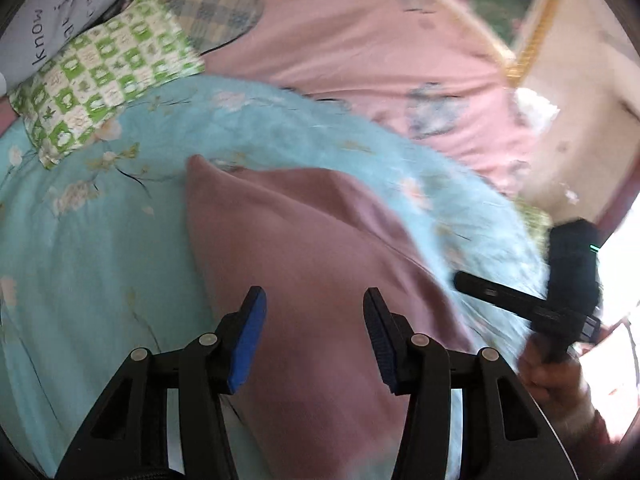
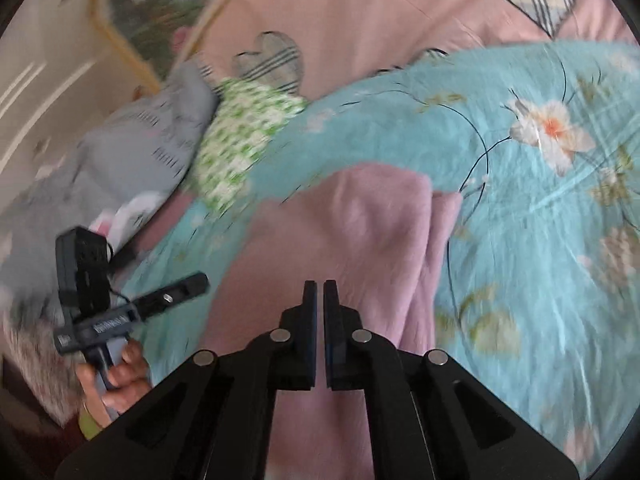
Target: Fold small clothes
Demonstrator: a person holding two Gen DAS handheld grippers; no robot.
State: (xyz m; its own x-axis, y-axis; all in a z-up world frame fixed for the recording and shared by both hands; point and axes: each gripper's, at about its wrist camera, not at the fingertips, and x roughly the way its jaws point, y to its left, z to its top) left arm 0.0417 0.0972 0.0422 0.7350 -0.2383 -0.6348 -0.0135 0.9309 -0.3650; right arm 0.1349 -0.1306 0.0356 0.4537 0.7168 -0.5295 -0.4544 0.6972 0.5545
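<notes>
Blue-padded fingers of the left gripper (image 1: 314, 340) stand wide apart at the bottom of the left wrist view, holding nothing, above the mauve garment (image 1: 304, 240) lying on a turquoise floral quilt (image 1: 92, 248). A green checked cloth (image 1: 100, 76) sits upper left.

Right wrist view: the right gripper (image 2: 320, 336), bottom centre, has its jaws nearly together with a thin empty slit, over the garment (image 2: 360, 220) at frame centre.
</notes>
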